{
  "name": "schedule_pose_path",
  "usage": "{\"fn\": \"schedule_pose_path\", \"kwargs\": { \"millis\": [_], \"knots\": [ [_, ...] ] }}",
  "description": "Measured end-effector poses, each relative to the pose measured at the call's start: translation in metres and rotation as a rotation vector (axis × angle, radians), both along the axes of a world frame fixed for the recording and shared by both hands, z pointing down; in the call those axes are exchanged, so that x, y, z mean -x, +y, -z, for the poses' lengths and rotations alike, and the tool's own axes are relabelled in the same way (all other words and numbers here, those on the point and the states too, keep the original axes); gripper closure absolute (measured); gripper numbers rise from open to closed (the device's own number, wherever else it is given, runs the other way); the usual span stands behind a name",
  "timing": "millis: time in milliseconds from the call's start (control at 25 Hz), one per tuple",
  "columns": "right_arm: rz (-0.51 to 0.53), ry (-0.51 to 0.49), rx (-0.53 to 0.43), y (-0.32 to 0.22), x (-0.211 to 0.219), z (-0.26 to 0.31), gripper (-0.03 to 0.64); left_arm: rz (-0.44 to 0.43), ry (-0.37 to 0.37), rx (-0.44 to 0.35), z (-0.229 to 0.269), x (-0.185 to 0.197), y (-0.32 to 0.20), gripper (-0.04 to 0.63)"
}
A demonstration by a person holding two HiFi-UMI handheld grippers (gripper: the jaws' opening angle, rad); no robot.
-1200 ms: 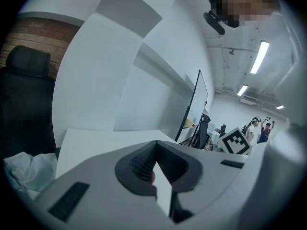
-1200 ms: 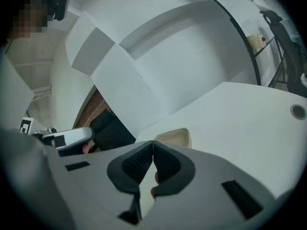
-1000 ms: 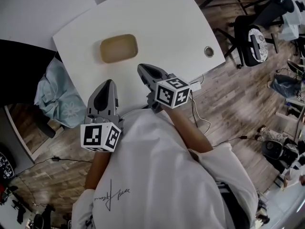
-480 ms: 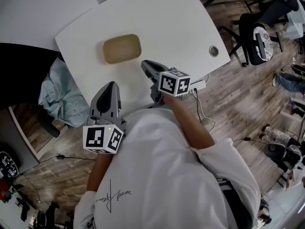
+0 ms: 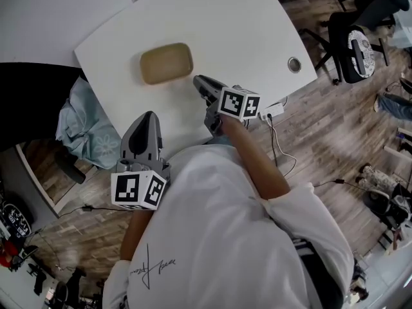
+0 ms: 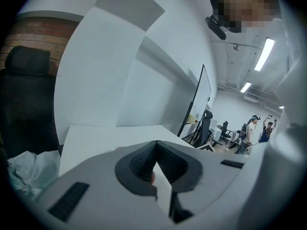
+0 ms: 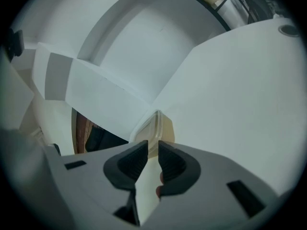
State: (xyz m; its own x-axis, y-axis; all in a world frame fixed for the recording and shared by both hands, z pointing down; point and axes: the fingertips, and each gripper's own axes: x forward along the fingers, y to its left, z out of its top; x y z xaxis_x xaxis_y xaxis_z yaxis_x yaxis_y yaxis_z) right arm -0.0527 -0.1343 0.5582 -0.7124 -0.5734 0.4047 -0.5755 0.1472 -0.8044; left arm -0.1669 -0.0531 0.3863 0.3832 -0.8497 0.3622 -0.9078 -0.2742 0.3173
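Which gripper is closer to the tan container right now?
The right gripper, its tip just short of the tan container; the left gripper sits farther back.

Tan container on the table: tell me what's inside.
The tan container shows only a smooth tan surface within its rim, nothing lying on it. Whether that is lid or bottom cannot be told; anything beneath is hidden.

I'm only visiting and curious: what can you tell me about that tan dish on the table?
The dish is a shallow tan rounded rectangle with a raised rim, plastic by its look, seemingly empty. It lies flat on the white table. Nothing seems to touch it; the right gripper hovers just short of it, jaws slightly apart.
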Motion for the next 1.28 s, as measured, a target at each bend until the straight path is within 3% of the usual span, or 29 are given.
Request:
{"fn": "schedule_pose_path", "kwargs": {
  "millis": [480,1280],
  "knots": [
    [-0.053,-0.194,0.148,-0.002,0.005,-0.020,0.539,0.009,-0.008,0.034,-0.005,0.002,-0.002,0.588],
    [-0.056,-0.333,0.156,-0.006,0.014,-0.020,0.557,0.004,-0.031,0.069,-0.012,0.002,-0.007,0.588]
  ]
}}
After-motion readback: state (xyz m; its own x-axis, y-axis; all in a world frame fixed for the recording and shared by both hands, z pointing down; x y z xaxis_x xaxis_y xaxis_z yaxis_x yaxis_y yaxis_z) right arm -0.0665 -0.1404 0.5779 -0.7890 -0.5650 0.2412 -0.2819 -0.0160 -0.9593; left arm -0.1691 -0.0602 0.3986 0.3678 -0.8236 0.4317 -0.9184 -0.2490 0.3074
